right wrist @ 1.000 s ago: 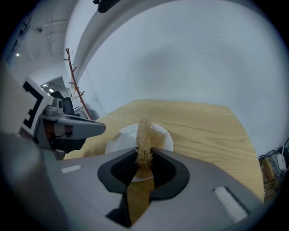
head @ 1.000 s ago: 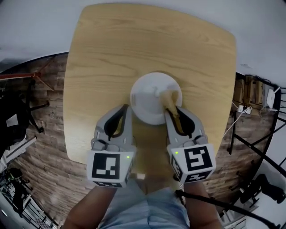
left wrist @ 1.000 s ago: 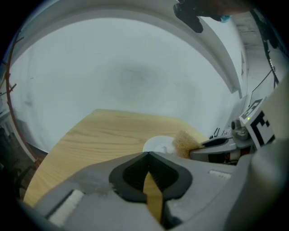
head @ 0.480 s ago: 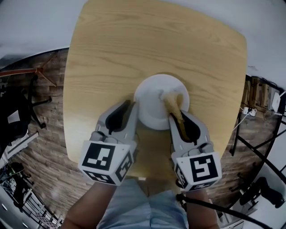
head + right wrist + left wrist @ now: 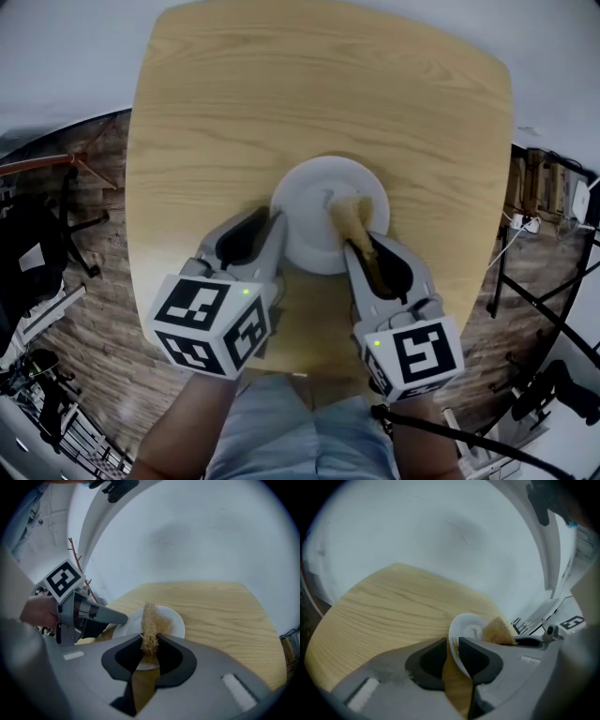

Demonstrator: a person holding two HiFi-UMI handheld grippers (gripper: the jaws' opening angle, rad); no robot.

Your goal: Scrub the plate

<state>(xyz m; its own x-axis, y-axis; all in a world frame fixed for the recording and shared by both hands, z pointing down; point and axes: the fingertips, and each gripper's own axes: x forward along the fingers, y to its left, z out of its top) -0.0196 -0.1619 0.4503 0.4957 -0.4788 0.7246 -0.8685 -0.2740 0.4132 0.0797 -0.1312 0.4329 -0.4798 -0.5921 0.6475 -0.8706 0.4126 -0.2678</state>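
A white plate (image 5: 305, 202) (image 5: 466, 623) (image 5: 174, 620) lies on the round wooden table (image 5: 281, 94), near its front edge. My right gripper (image 5: 363, 247) (image 5: 150, 640) is shut on a tan fibrous scrubber (image 5: 345, 217) (image 5: 151, 620) (image 5: 497, 631), whose free end rests on the plate's right half. My left gripper (image 5: 277, 223) (image 5: 452, 641) (image 5: 121, 618) is at the plate's left rim. Its jaws have just been opening and now straddle the rim with a gap showing, so they are open and not pressing on it.
The table's near edge lies just below both grippers, with the person's lap beneath. Bare tabletop (image 5: 393, 606) stretches beyond and left of the plate. Brick-patterned floor (image 5: 94, 309), chairs and cables surround the table.
The left gripper has rolled and dipped in toward the plate's left rim, and its jaws went from shut to open around that rim. The right gripper and scrubber have stayed put.
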